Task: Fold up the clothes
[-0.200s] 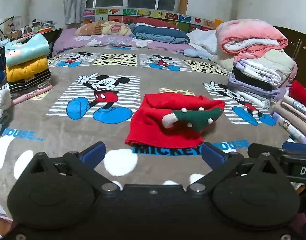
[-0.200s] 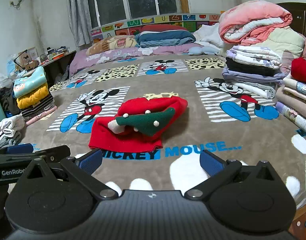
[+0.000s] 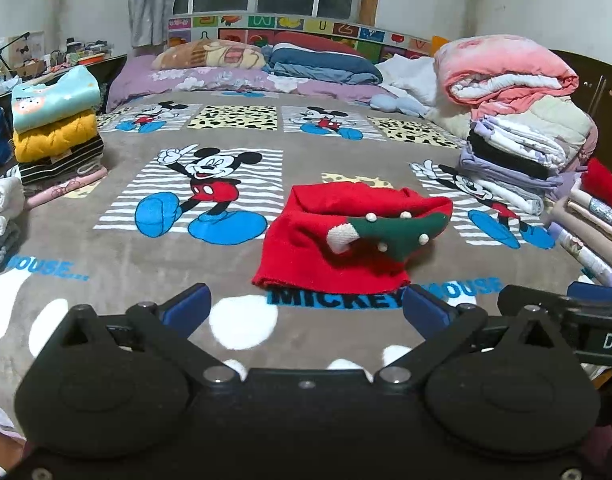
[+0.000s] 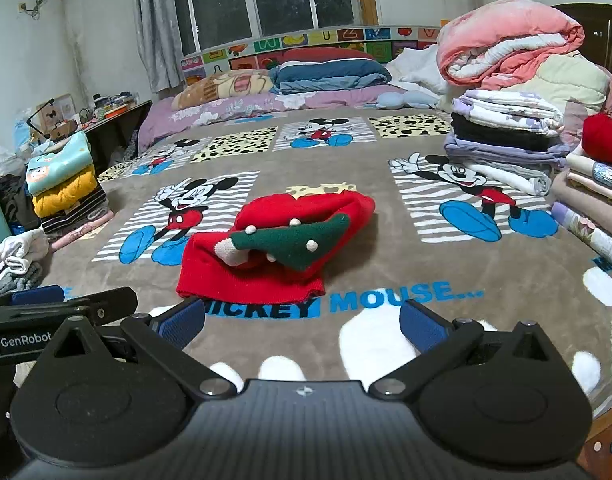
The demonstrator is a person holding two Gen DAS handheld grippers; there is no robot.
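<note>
A red sweater with a green tree patch lies loosely folded on the Mickey Mouse blanket. It also shows in the right wrist view, with the patch on top. My left gripper is open and empty, just short of the sweater's near hem. My right gripper is open and empty, near the hem's right part. The right gripper's body shows at the right in the left wrist view; the left gripper's body shows at the left in the right wrist view.
A stack of folded clothes stands at the bed's left edge, also in the right wrist view. Piles of folded laundry and a pink quilt fill the right side. Pillows lie at the headboard.
</note>
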